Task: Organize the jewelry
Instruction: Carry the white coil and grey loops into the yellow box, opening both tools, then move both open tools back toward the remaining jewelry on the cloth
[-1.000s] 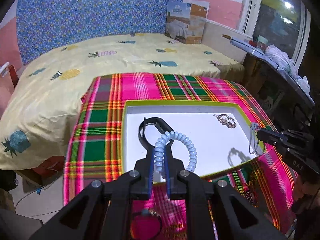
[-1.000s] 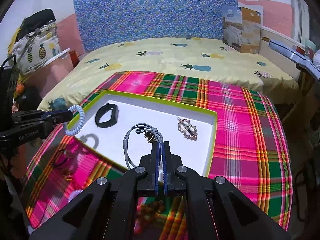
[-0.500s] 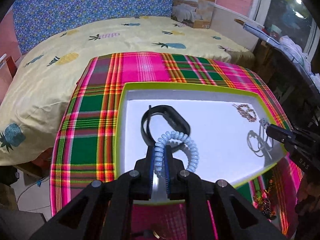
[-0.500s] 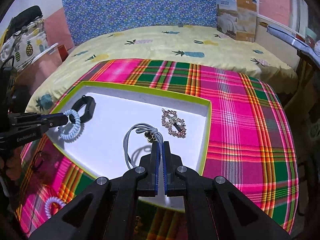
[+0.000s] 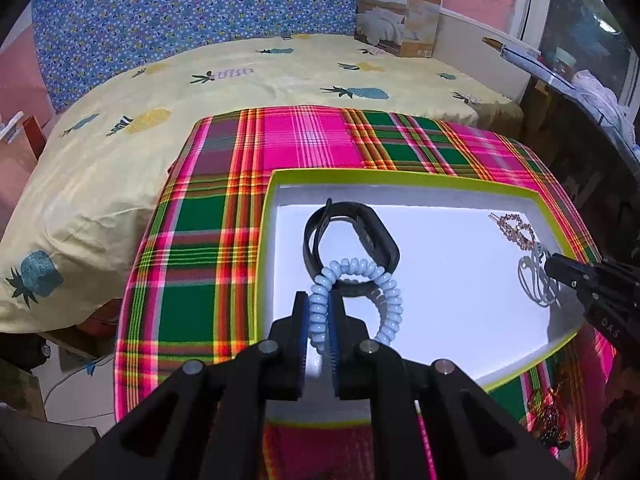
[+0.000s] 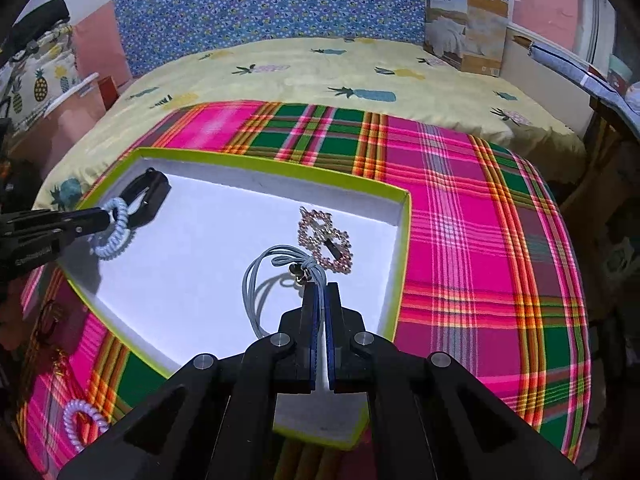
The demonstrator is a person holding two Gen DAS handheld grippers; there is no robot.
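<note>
The left gripper (image 5: 319,312) is clamped on a pale blue spiral hair tie (image 5: 362,288), whose coil is pinched between the blue pads while the free loop hangs out over the white floor of the lime-rimmed tray (image 5: 400,174). That loop overlaps the near edge of a black wristband (image 5: 378,236) lying just beyond it in the tray's left part.

The right gripper (image 6: 322,300) has its jaws drawn nearly together on a grey elastic cord hair tie (image 6: 256,280) with small gold charms; the cord loops out to the left above the tray floor, casting a shadow there. Just beyond the fingertips, a rhinestone hair clip (image 6: 326,240) lies flat in the tray, close to its right wall.

Outside the tray on its near left side, seen from the right wrist, a second, lilac spiral hair tie (image 6: 84,420) rests on the pink-and-green plaid cloth (image 6: 472,220). From the left wrist, a dark beaded piece (image 5: 548,420) lies on the cloth off the tray's near right edge; what it is cannot be told.

Beyond the cloth spreads a yellow pineapple-print bedsheet (image 5: 240,80). At its far side stands a boxed quilt (image 5: 398,18) against the wall, beside a blue floral headboard (image 5: 200,4).
</note>
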